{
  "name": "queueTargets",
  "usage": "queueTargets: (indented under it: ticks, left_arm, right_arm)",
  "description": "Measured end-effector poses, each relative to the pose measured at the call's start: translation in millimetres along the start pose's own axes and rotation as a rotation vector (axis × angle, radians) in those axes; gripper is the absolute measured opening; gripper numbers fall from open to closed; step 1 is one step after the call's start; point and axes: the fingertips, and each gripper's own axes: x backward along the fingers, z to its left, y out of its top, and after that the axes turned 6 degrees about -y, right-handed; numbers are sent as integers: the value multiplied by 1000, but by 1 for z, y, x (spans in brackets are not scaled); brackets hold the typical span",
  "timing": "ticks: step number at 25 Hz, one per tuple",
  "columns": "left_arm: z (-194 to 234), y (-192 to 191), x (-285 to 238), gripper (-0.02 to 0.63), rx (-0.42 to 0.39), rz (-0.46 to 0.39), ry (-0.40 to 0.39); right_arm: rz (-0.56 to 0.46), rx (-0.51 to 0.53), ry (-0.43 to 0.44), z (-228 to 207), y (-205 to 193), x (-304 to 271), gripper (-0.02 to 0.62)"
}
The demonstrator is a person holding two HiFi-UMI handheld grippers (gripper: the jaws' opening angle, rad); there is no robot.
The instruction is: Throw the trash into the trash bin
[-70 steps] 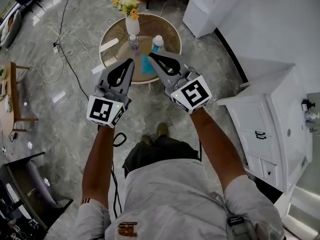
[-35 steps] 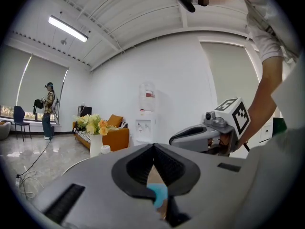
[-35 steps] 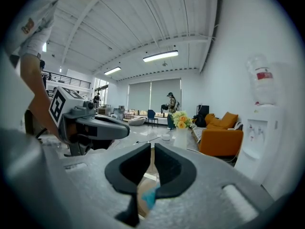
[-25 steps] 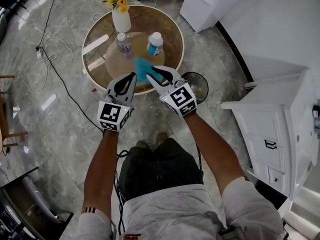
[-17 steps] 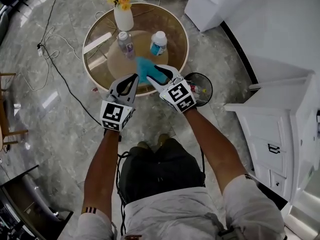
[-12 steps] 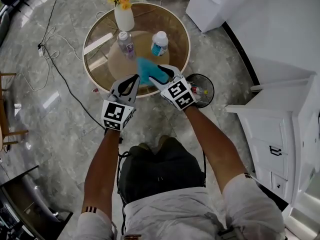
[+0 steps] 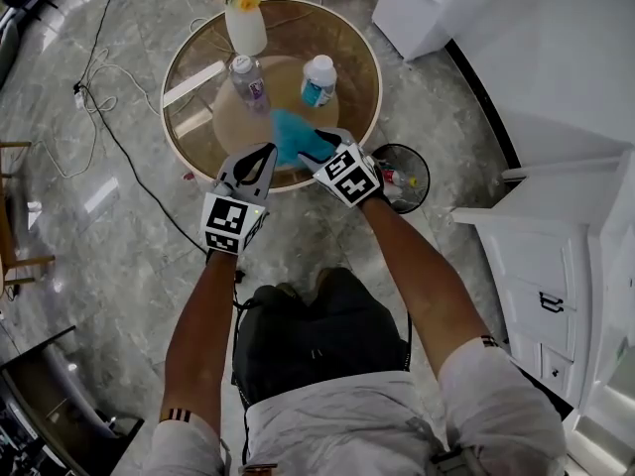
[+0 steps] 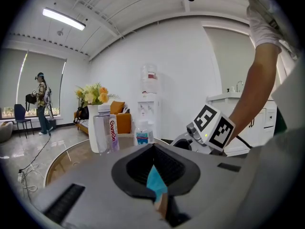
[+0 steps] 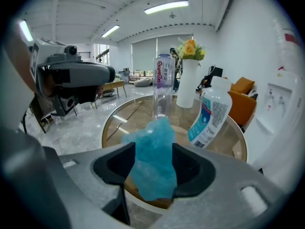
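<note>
A crumpled blue piece of trash [image 7: 291,135] [image 9: 155,161] lies near the front edge of the round glass table [image 7: 189,67]. My right gripper [image 7: 316,145] [image 9: 153,148] reaches down over it. Its jaws have just been opening and stand wide, with the trash between them and not squeezed. My left gripper [image 7: 269,151] [image 8: 153,146] hovers shut and empty just left of the trash. A sliver of the blue trash [image 8: 155,182] shows through its jaws. The black trash bin [image 7: 418,165] stands on the floor right of the table, beside my right forearm.
On the table stand a white vase [image 7: 245,26] with flowers, a clear bottle [image 7: 245,75] and a white bottle [image 7: 318,77]. Cables [image 7: 99,107] trail across the floor at left. White cabinets [image 7: 556,256] line the right side.
Both grippers have come down toward the table. The right one dipped over the blue trash and its jaws spread around it. The left one sank a little beside it.
</note>
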Motion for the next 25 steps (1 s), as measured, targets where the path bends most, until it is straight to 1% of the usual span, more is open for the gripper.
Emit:
queueTargets:
  ticks: [3, 6, 8, 11, 12, 15, 18, 25]
  left_arm:
    - [-1, 0, 1, -2, -1, 1, -2]
    - [-1, 2, 2, -2, -6, 0, -1]
    - [0, 4, 3, -2, -10, -5, 2]
    - [-1, 6, 6, -2, -3, -7, 3]
    - [-1, 7, 7, -2, -1, -5, 4]
    - [-3, 8, 12, -2, 11, 2, 10]
    - [-5, 11, 15, -2, 28, 8, 13]
    - [-29, 32, 8, -2, 36, 0, -31]
  right_arm:
    - [53, 11, 12, 5, -9, -6, 230]
    - [88, 33, 16, 7, -17, -12, 205]
    - [109, 54, 7, 7, -21, -14, 155]
    - [117, 85, -7, 8, -24, -15, 27]
    - [116, 86, -8, 9, -24, -14, 6]
    - [93, 69, -18, 11, -21, -4, 3]
    - [36, 43, -44, 8, -7, 14, 2]
    - [-99, -14, -126, 0, 17, 71, 2]
